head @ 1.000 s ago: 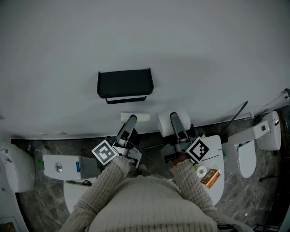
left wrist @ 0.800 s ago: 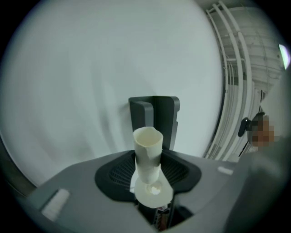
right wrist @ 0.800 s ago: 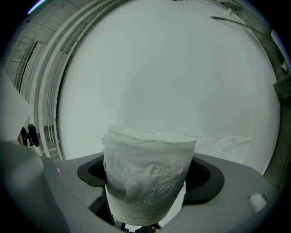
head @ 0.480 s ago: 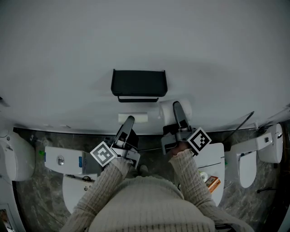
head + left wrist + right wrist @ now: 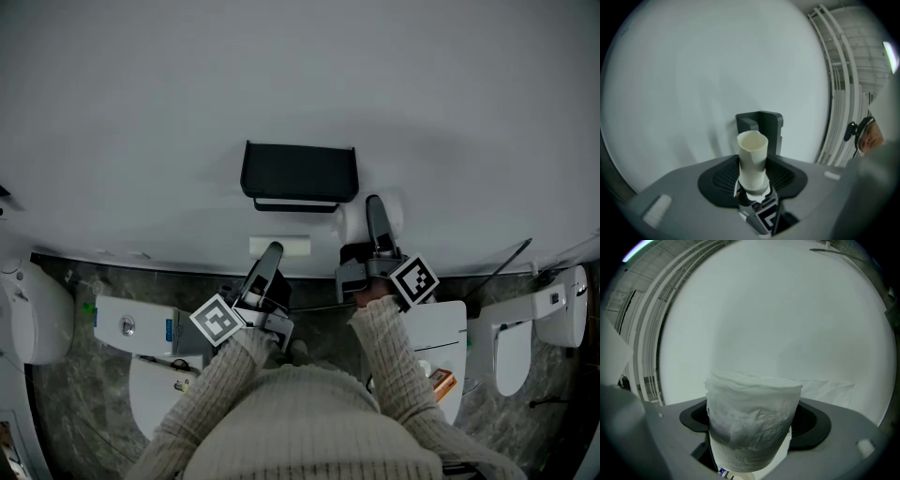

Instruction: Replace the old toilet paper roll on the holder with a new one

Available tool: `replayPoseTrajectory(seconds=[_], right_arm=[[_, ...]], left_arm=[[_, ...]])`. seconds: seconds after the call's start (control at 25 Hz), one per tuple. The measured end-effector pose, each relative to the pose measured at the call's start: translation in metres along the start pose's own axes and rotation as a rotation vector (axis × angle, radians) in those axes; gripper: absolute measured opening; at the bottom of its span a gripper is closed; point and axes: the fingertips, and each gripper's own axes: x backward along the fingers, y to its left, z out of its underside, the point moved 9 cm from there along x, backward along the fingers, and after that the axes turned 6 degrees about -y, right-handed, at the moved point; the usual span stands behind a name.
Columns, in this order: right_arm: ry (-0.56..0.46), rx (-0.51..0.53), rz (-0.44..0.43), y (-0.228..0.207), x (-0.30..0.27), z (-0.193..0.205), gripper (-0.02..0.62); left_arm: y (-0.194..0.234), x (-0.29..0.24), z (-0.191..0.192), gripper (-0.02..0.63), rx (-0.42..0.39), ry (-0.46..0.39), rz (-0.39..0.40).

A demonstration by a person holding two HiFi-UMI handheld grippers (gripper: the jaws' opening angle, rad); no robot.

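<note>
In the head view, the black holder (image 5: 300, 174) hangs on the pale wall; the left gripper (image 5: 272, 253) holds the empty cardboard tube (image 5: 279, 246) just below it, and the right gripper (image 5: 375, 208) holds the new roll (image 5: 392, 214) beside the holder's right end; in the left gripper view the jaws pinch the tube, with the holder close behind it; in the right gripper view the jaws clamp the full roll, with bare wall beyond.

Plain pale grey wall (image 5: 281, 75); dark marbled floor (image 5: 75, 412); white toilets (image 5: 511, 347) along wall base.
</note>
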Motion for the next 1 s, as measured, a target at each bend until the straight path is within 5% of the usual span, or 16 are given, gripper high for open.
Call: replayPoseTrajectory(seconds=[1.0], right_arm=[[-0.043,-0.095,0.011,0.004,-0.014,0.020,0.472]], left_arm=[[-0.003,-0.003,-0.004,0.160,0.000,-0.006,0.006]])
